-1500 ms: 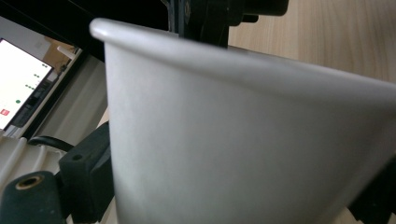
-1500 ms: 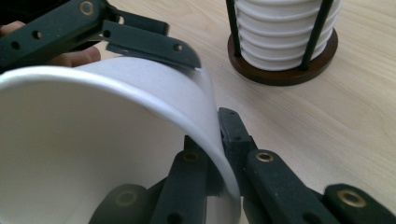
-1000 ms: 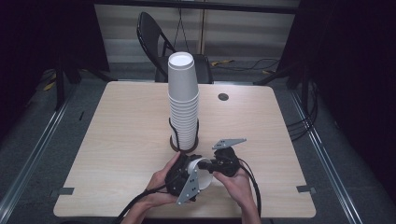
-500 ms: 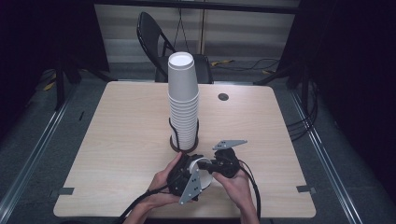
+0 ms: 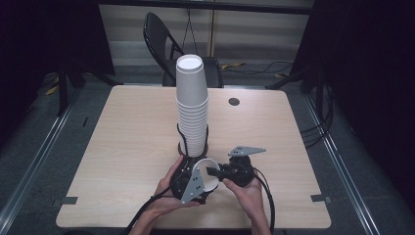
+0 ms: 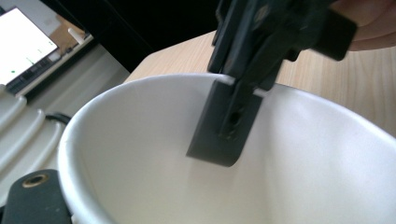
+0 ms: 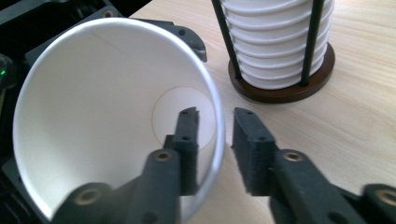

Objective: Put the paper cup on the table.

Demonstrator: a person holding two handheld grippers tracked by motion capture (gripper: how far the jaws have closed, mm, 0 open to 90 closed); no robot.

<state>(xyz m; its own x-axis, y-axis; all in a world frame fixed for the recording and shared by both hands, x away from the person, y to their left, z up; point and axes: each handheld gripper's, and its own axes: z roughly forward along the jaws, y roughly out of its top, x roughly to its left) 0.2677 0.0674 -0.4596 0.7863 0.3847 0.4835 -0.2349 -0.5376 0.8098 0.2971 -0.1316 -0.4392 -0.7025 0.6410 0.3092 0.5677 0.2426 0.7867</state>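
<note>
A tall stack of white paper cups [image 5: 192, 105] stands in a holder with black rods and a dark round base [image 7: 282, 88] at mid table. In front of it one white paper cup [image 5: 208, 177] lies on its side, off the tabletop. My left gripper [image 5: 192, 185] is shut around that cup's [image 6: 303, 177] body from outside. My right gripper [image 7: 216, 135] is open and straddles the cup's rim [image 7: 219, 140]. One jaw is inside the cup, the other outside, with a small gap on each side of the rim.
The light wooden table [image 5: 122, 127] carries a small dark disc [image 5: 234, 102] at the back right. A black folding chair [image 5: 161, 39] stands behind the far edge. Cables trail from both grippers off the near edge.
</note>
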